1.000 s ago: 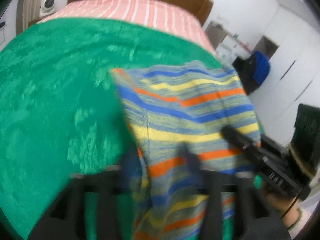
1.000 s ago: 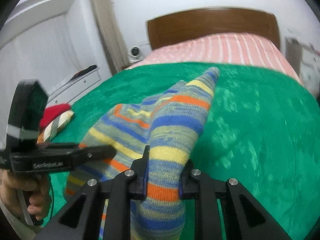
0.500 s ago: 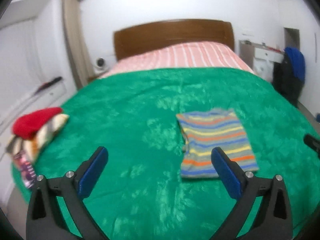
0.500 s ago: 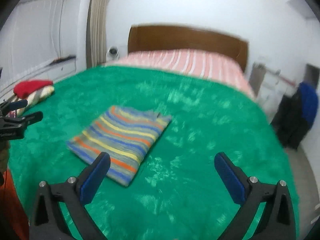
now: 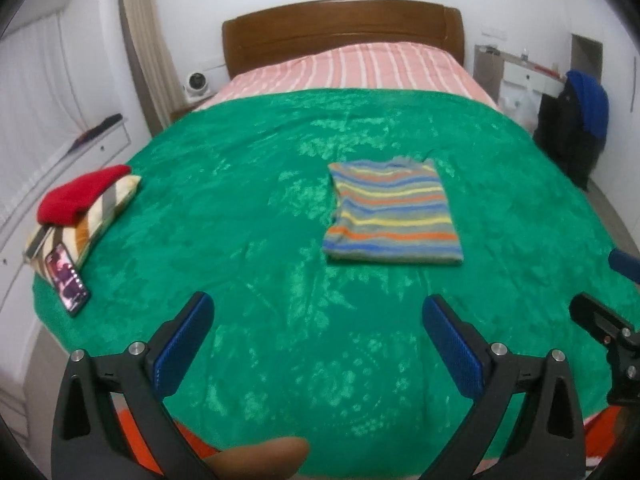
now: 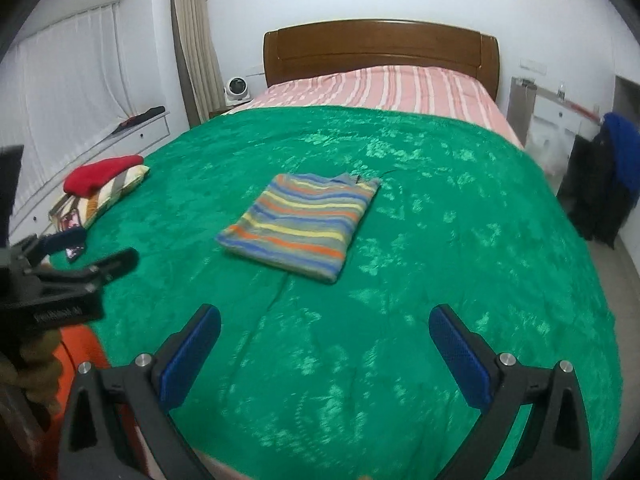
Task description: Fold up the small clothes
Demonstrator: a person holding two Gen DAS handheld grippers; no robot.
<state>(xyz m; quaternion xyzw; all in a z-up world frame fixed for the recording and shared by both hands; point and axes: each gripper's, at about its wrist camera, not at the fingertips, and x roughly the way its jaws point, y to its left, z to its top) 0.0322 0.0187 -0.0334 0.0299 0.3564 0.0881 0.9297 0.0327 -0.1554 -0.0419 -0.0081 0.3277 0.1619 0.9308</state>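
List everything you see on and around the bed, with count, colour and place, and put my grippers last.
striped top: one, blue, orange, yellow and grey stripes, folded flat mid-blanket
blanket: one, green, covers most of the bed
sheet: one, pink with white stripes, head end
headboard: one, brown wood, against the wall
red garment: one, red, on top of the pile at the blanket's left edge
striped pile: cream, grey and orange, under the red garment
phone: one, dark, screen lit, leaning on the pile
fan: one, white, left of the headboard
jackets: blue over black, right of the bed
left gripper: blue pads, open
right gripper: blue pads, open
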